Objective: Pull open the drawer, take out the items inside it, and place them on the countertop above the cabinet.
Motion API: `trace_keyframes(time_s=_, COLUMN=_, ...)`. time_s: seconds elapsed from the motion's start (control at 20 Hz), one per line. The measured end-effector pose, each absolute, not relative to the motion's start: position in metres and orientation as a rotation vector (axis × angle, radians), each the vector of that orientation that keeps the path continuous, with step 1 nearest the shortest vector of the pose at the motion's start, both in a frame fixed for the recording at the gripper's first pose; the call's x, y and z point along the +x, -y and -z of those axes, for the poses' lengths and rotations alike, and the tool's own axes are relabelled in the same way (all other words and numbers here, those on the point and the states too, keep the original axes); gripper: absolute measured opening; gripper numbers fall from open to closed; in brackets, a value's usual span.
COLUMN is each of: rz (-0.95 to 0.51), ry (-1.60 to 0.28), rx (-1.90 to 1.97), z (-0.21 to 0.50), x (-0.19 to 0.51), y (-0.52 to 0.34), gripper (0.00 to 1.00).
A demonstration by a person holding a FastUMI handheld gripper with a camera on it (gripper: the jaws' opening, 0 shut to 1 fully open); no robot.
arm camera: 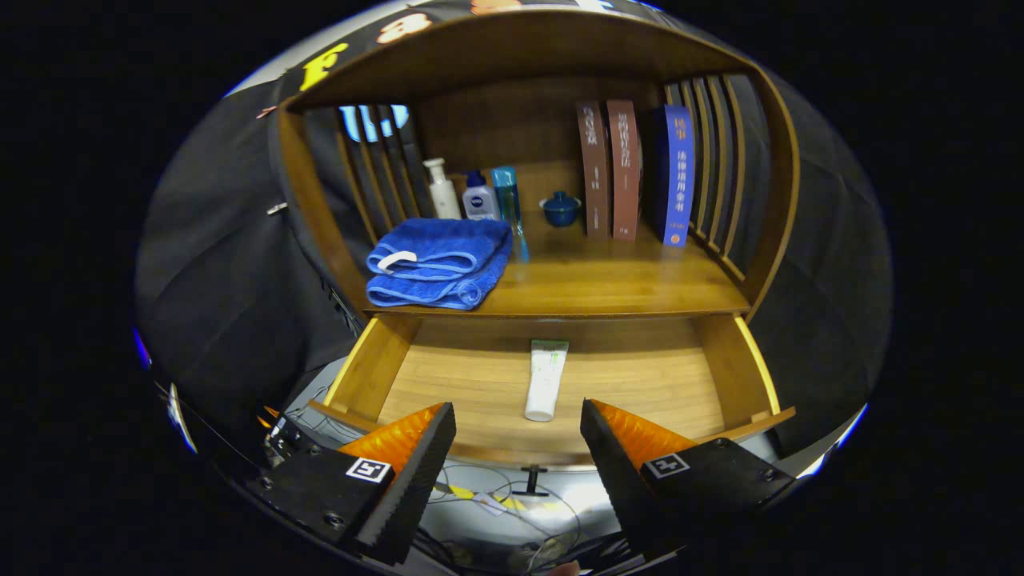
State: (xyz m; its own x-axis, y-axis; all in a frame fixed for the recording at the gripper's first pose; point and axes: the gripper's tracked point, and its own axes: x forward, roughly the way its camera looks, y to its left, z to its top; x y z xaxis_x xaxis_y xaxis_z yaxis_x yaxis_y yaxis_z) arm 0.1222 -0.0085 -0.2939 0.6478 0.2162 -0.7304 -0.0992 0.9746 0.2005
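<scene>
Tool poised over the pulled-out drawer

The tool [518,420] hangs level, its 2 fingers spread wide and empty, a white tube [546,378] in the drawer [640,376] just ahead.

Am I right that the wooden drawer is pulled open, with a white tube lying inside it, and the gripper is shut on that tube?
Not quite: in the gripper view the gripper is open, its fingers apart just short of the white tube in the open wooden drawer.

Wooden drawer [724,364] pulled open, white tube [545,379] lying flat inside, countertop [608,280] above
</scene>
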Motion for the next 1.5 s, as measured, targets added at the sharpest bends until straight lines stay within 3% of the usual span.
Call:
trace_keyframes(time_s=0.35, rz=-0.12, ry=-1.119, rx=0.044, z=0.379, x=0.176, y=0.006, gripper=0.99)
trace_keyframes(time_s=0.7, rz=-0.07, ry=-1.262, rx=0.079, z=0.44, x=0.191, y=-0.002, gripper=0.96)
trace_keyframes(time_s=1.05, rz=-0.072, ry=-1.346, rx=-0.026, z=0.459, x=0.186, y=-0.001, gripper=0.68)
trace_keyframes(time_s=1.1, rz=-0.077, ry=-1.361, rx=-0.065, z=0.458, x=0.18, y=0.003, gripper=0.68)
trace_keyframes(time_s=1.35, rz=-0.058, ry=-1.351, rx=-0.021, z=0.462, x=0.193, y=0.005, gripper=0.35)
trace_keyframes(time_s=1.5, rz=-0.083, ry=-1.361, rx=0.051, z=0.457, x=0.179, y=-0.004, gripper=0.35)
